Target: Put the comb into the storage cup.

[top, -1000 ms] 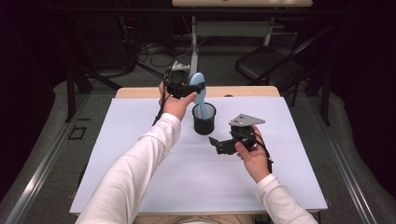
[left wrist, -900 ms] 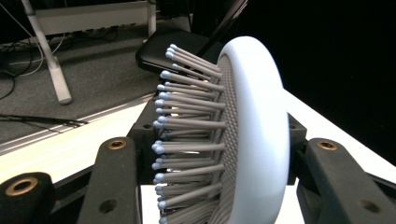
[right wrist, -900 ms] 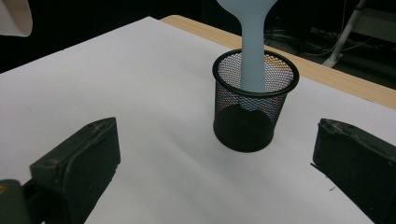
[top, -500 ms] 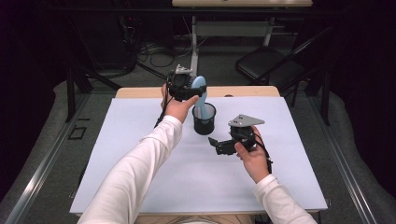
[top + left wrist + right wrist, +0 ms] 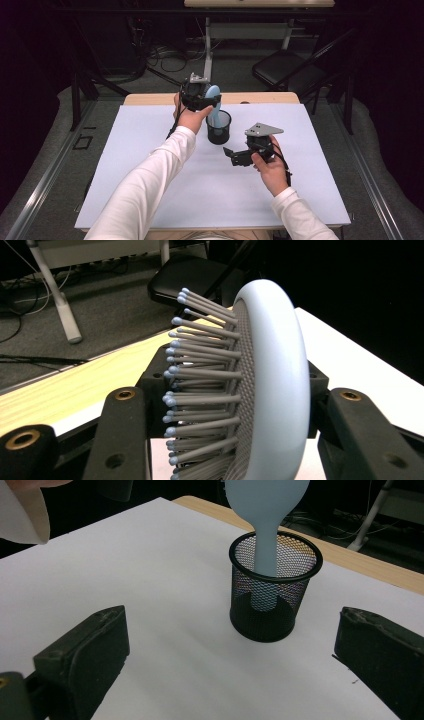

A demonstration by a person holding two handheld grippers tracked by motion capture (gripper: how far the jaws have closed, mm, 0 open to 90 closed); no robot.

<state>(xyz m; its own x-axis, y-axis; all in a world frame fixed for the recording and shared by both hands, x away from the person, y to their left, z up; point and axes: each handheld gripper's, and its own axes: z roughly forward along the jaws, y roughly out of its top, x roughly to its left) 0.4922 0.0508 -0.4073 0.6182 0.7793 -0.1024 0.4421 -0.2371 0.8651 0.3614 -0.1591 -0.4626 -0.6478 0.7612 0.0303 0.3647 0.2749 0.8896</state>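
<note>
A light blue hairbrush [image 5: 213, 97] with grey bristles [image 5: 200, 390] hangs upright, head up, and my left gripper [image 5: 200, 95] is shut on its head [image 5: 280, 380]. The handle [image 5: 265, 540] reaches down inside a black mesh cup [image 5: 218, 127] that stands on the white table cover. In the right gripper view the handle's end shows through the mesh near the cup's [image 5: 274, 595] bottom. To the right of the cup and nearer to me, my right gripper [image 5: 231, 156] is held above the cover, open and empty, with its jaws pointing at the cup [image 5: 240, 665].
A white sheet [image 5: 150, 165] covers the table, and a strip of bare wood [image 5: 260, 97] shows along the far edge. Behind the table are a black folding chair [image 5: 285, 72], a desk leg [image 5: 207, 45] and cables on the floor.
My left gripper has sunk a little with the brush, so the handle sits deeper in the cup. The right gripper has kept still.
</note>
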